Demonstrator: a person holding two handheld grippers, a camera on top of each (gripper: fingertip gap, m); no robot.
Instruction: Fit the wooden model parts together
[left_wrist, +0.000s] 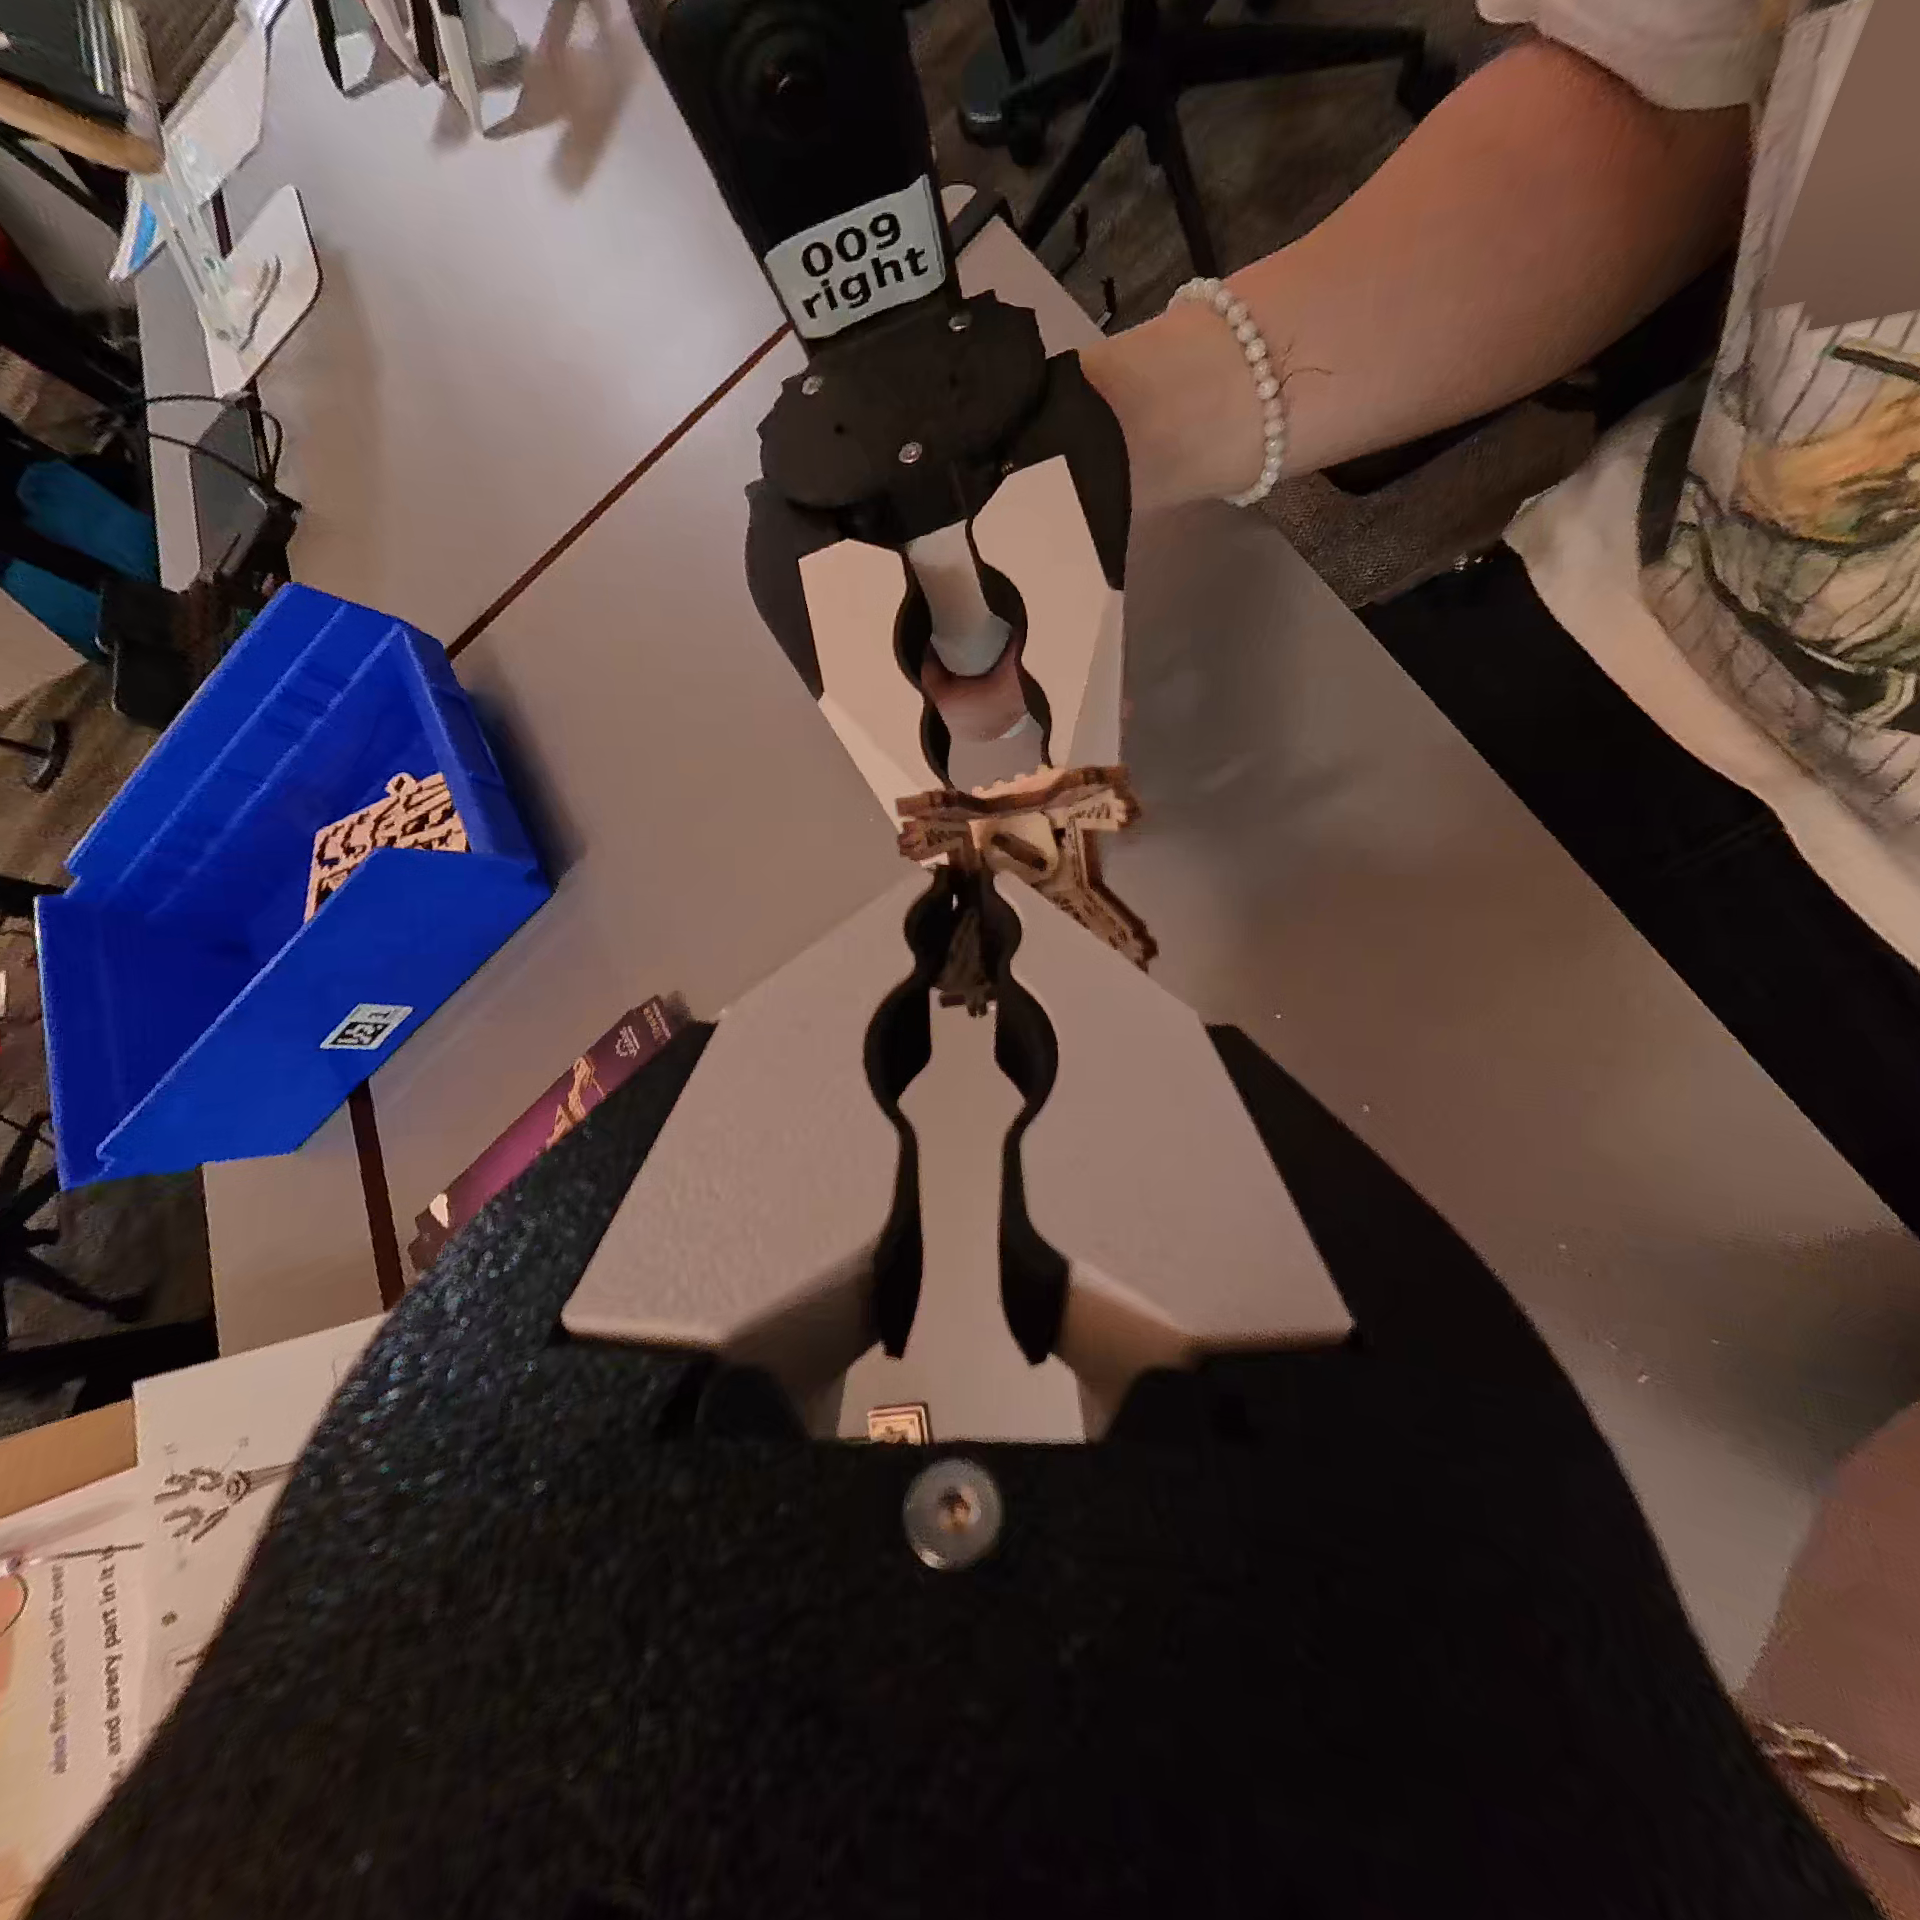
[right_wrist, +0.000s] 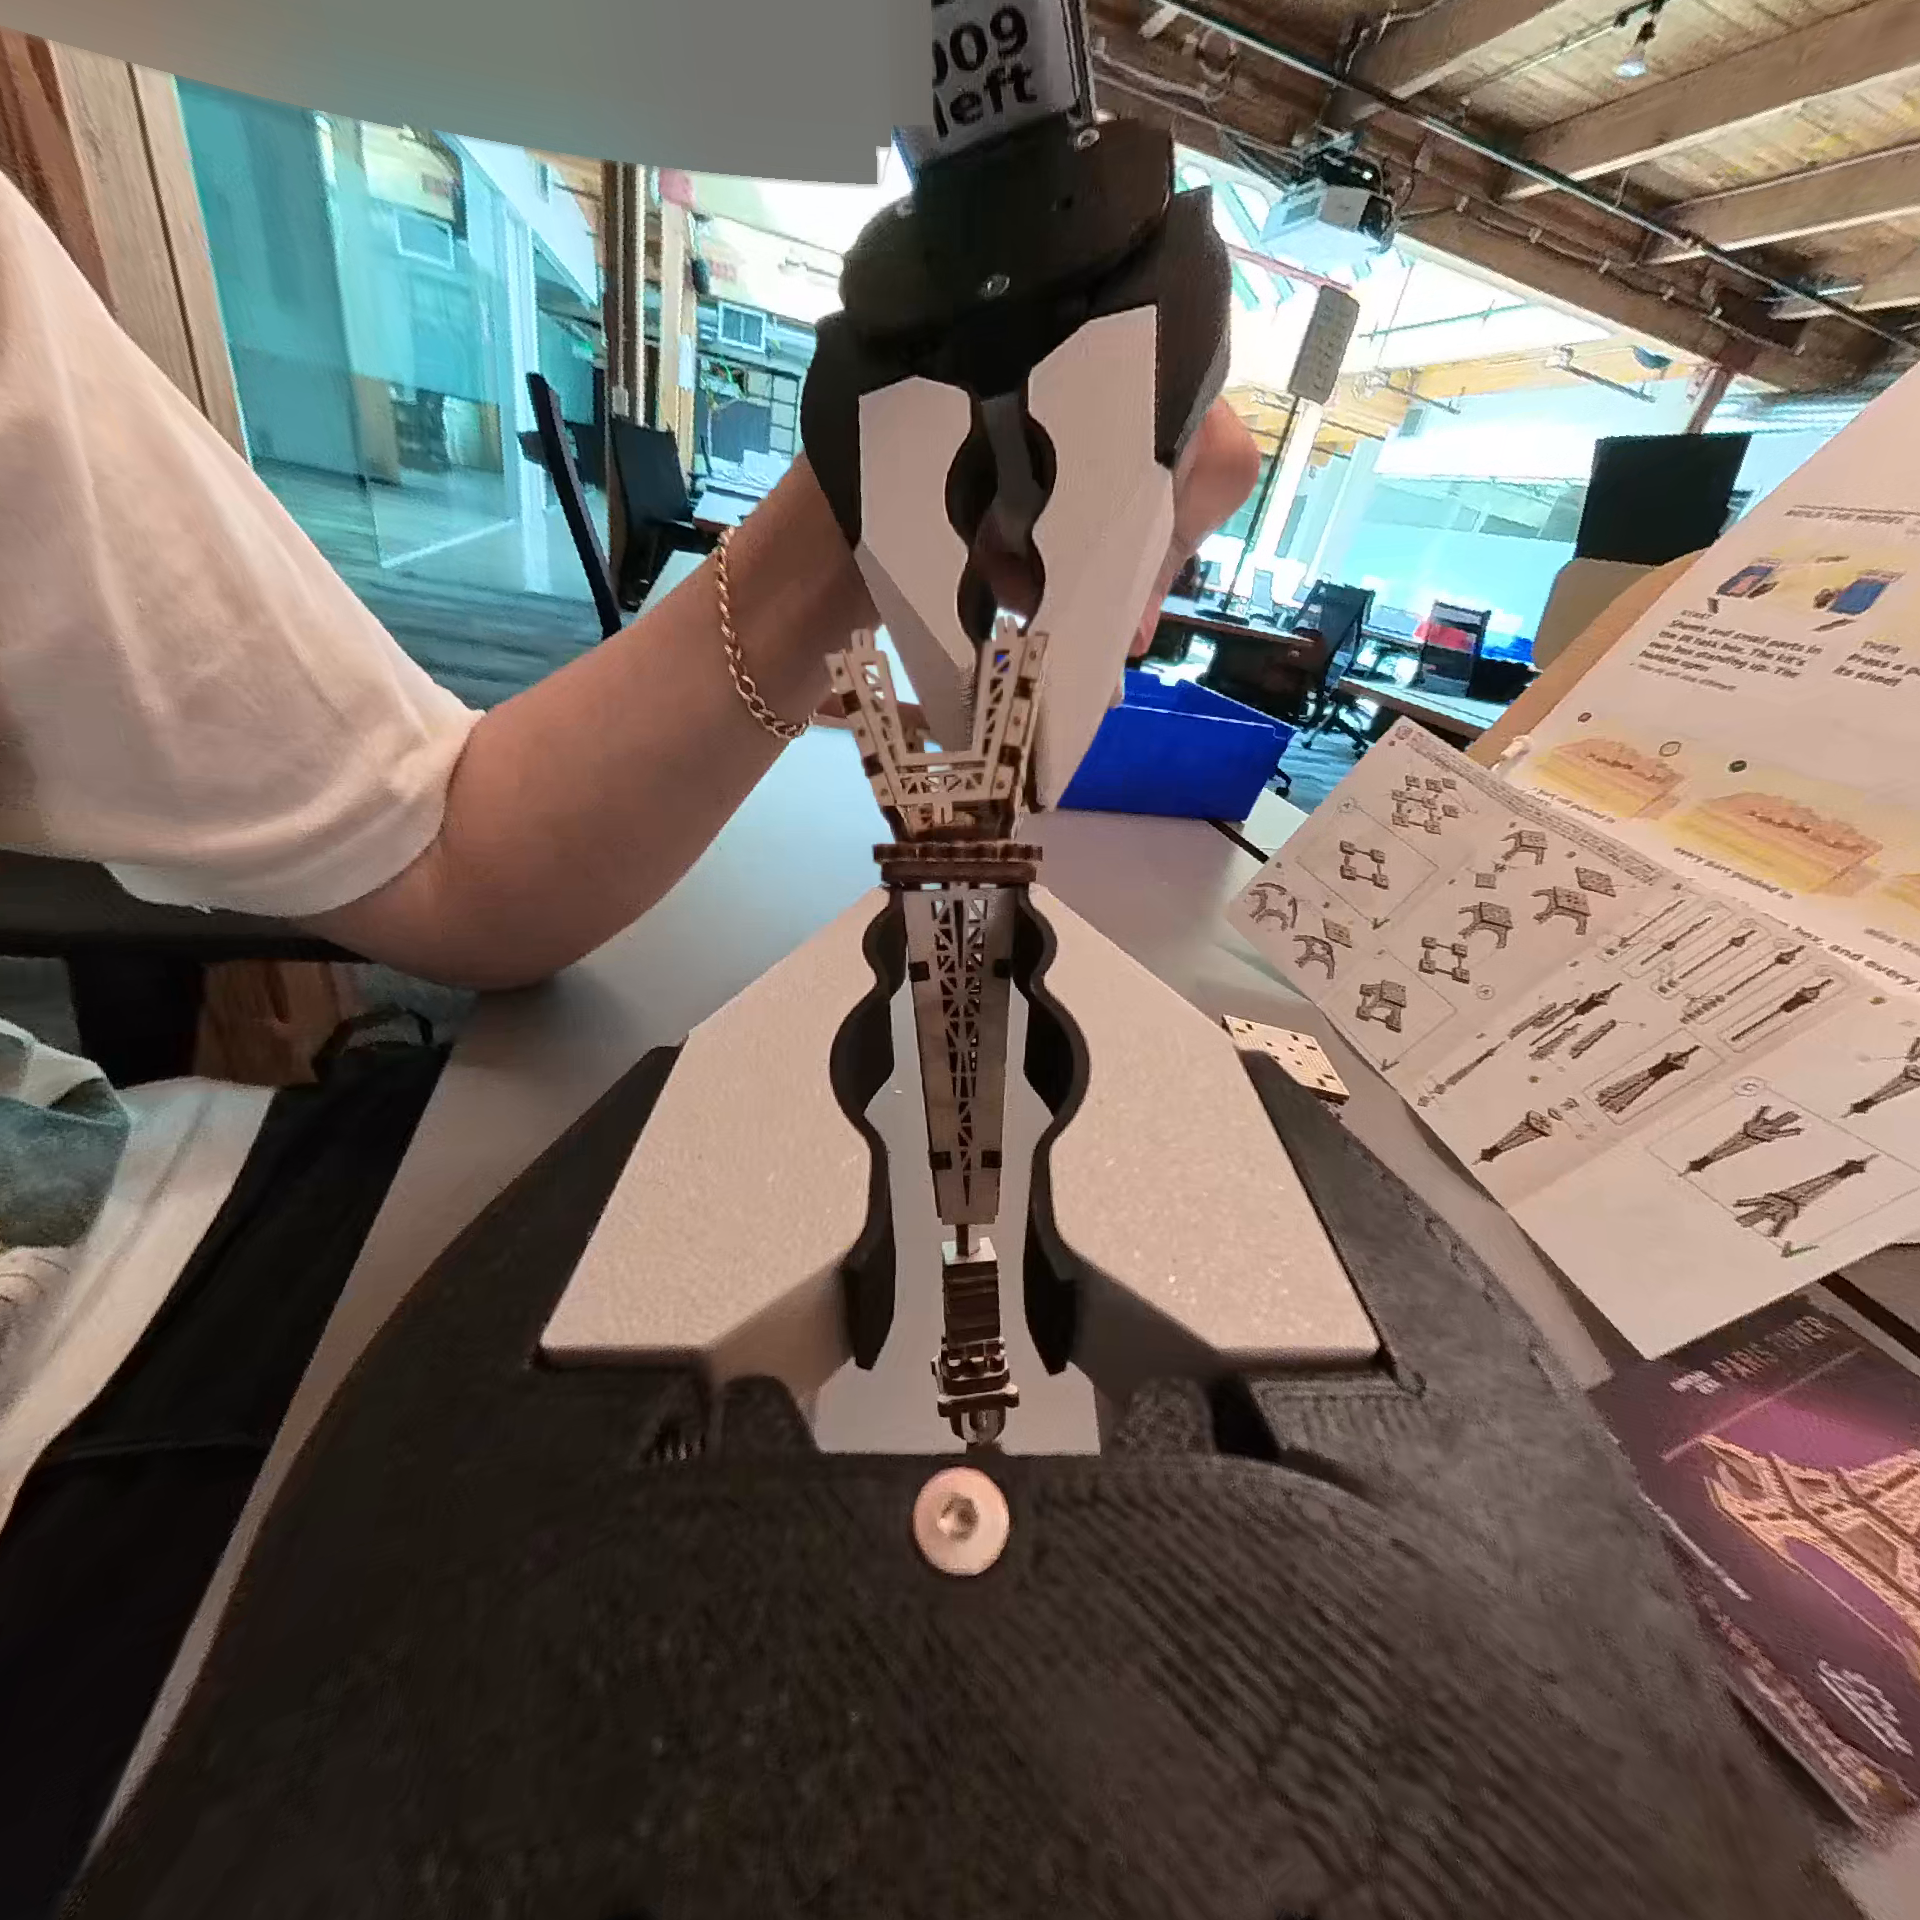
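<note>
Mating step: our right claw (right_wrist: 961, 935) grips the tower spire (right_wrist: 961, 1039), left claw (left_wrist: 961, 925) grips the leg base (left_wrist: 1039, 842); next, press them square together.

Grey table (left_wrist: 1403, 935), blue bin (left_wrist: 260, 935), instruction sheets (right_wrist: 1558, 987), possibly purple box (right_wrist: 1787, 1507)

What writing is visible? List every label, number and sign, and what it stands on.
I don't copy writing; its carriers:
White sticker on the right gripper: legible.
White sticker on the left gripper: partly cropped.
Square tag on the blue bin: too small.
Instruction sheets: mostly blurred.
Purple box: legible title.
Both grippers grip the wooden model.
</note>
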